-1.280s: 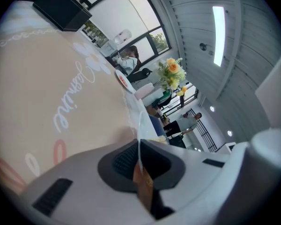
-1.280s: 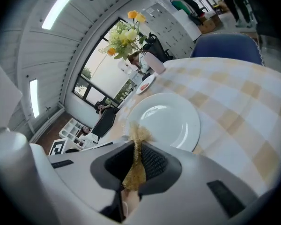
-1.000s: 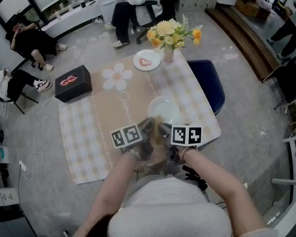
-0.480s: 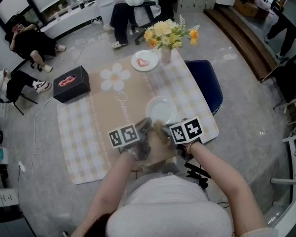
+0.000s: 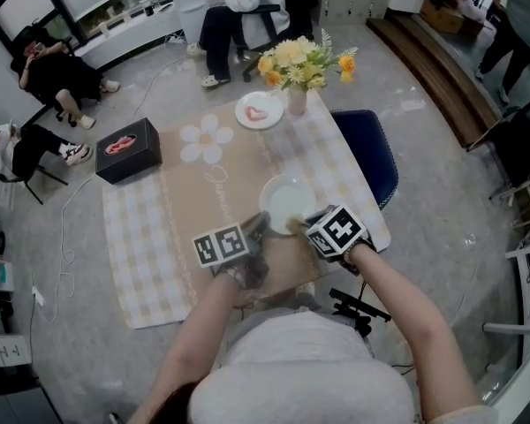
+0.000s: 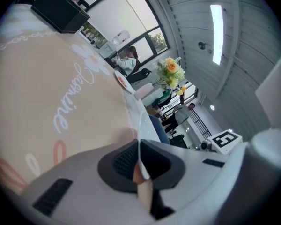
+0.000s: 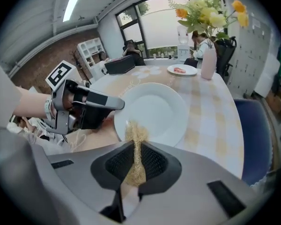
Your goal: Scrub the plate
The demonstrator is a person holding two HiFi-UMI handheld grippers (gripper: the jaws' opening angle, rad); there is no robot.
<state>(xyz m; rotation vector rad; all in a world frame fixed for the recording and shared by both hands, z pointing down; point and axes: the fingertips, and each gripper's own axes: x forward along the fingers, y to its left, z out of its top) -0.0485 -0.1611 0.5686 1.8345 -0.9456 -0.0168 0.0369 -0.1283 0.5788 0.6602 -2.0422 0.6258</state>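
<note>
The white plate [image 5: 287, 200] lies on the cloth-covered worktop [image 5: 150, 237], near its front edge. The head view shows both tools meeting at the plate's near rim, but not how they grip. The left gripper view shows the left hand-held gripper [image 6: 140, 165] pinched on the plate's thin rim, seen edge-on. The right gripper view shows the right hand-held gripper [image 7: 136, 161] clamped on a straw-coloured scrubber [image 7: 136, 142], its tip at the plate's near rim. Farther back stand a vase of flowers [image 5: 302, 69], a small plate [image 5: 259, 109] and a black box [image 5: 129, 148].
</note>
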